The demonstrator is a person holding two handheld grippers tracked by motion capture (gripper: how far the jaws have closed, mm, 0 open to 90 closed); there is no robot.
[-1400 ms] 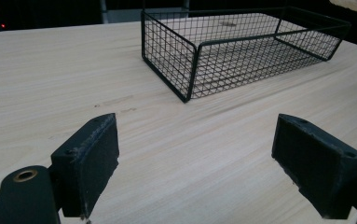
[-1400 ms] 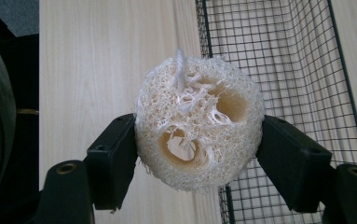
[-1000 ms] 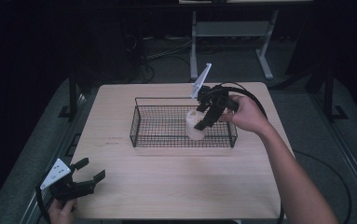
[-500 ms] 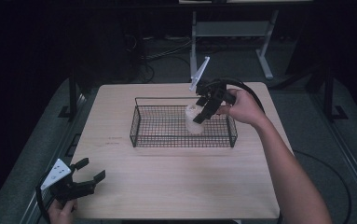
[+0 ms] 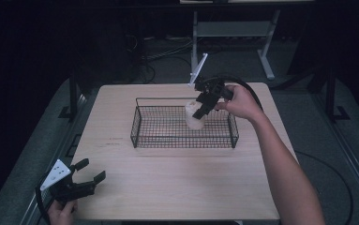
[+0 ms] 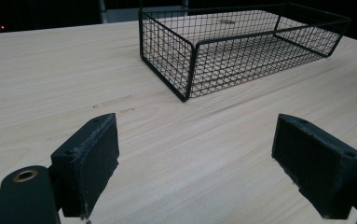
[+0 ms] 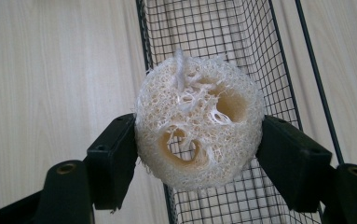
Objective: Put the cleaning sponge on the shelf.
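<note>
high view: a pale wooden tabletop carries a black wire basket set toward its far side. the right gripper hangs over the basket's right half, held by a hand whose forearm comes up from the lower right. its jaws are clamped on a loofah sponge, a pale cream lump that sits above the basket's mesh floor, inside the line of the rim; whether it touches the bottom cannot be told from here. a grey three-cornered plate stands up behind the gripper. the left gripper rests at the near left corner of the tabletop, well apart from the basket, with its jaws spread and nothing between them.

left gripper view: the left gripper has its two black jaws wide apart over bare wood. the wire basket stands farther off, its near corner turned this way.

right gripper view: the right gripper grips the loofah sponge from both sides, pads pressed against its rough fibrous edge. the sponge shows its round cut face, with several holes and a short white string loop at the top. behind it lie the wire basket and, to the left, the tabletop; the sponge hangs across the basket's long side rim.
</note>
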